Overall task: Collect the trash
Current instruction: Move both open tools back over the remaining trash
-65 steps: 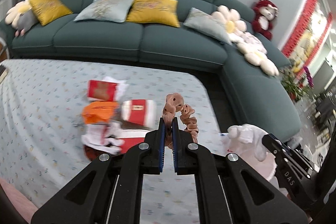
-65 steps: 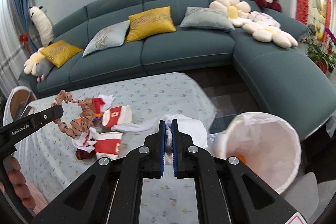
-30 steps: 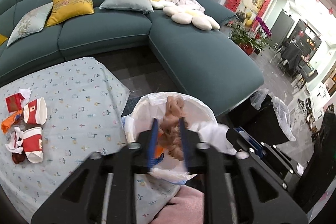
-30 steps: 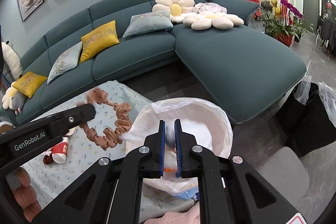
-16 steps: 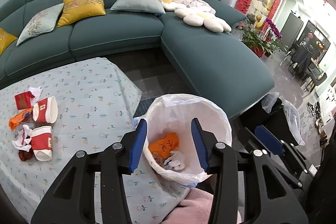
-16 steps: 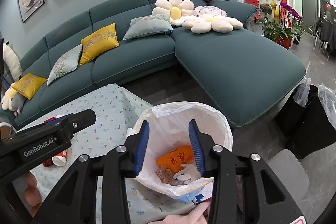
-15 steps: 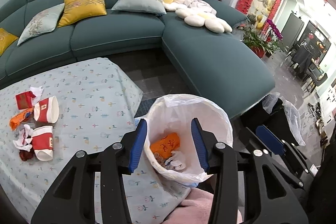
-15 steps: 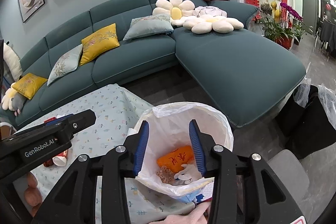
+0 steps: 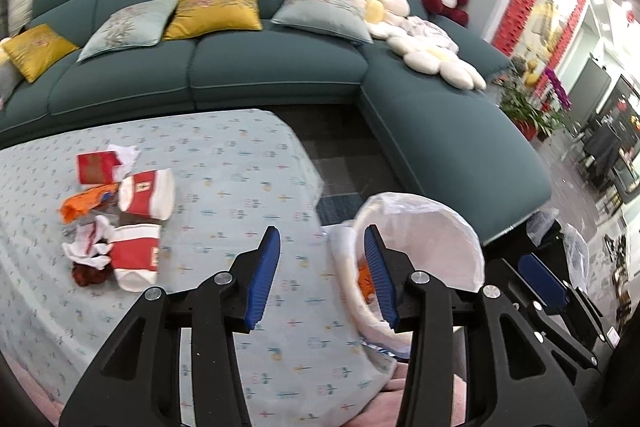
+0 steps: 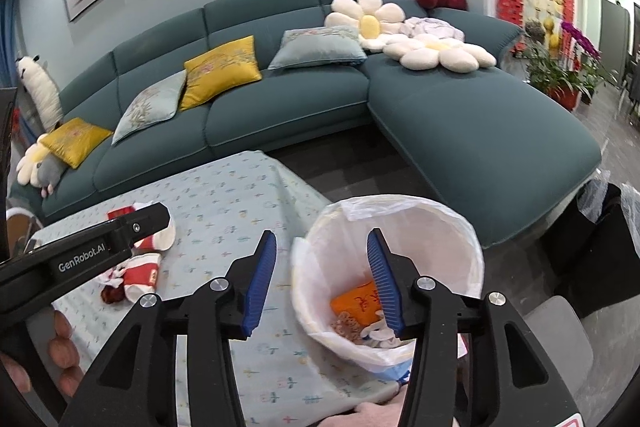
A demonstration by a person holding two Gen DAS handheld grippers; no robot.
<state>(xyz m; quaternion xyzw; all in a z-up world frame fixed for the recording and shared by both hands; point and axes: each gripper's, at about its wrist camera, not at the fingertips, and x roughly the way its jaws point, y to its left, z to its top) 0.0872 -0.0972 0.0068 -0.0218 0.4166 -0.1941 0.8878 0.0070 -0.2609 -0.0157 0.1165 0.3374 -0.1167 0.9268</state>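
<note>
Both tongs (image 9: pixel 320 267) (image 10: pixel 322 277) just opened, empty; trash bin (image 10: pixel 440 223) holds orange wrapper (image 10: pixel 356 301).

Trash left on the table, and the bin that takes it.

A small heap lies on the patterned tablecloth (image 9: pixel 248 187): two red-and-white paper cups (image 9: pixel 146 193) on their sides, one behind the other; an orange wrapper (image 9: pixel 86 203) and a flat red packet (image 9: pixel 94 167) beside the farther cup; crumpled white tissue (image 9: pixel 90 247) and a dark red scrap (image 9: pixel 86 275) against the nearer cup. The round bin (image 10: pixel 400 223), lined with a white plastic bag, stands just off the table's corner, well apart from the heap. In it lie an orange packet (image 10: pixel 358 301), brownish scraps (image 10: pixel 348 327) and white paper.
</note>
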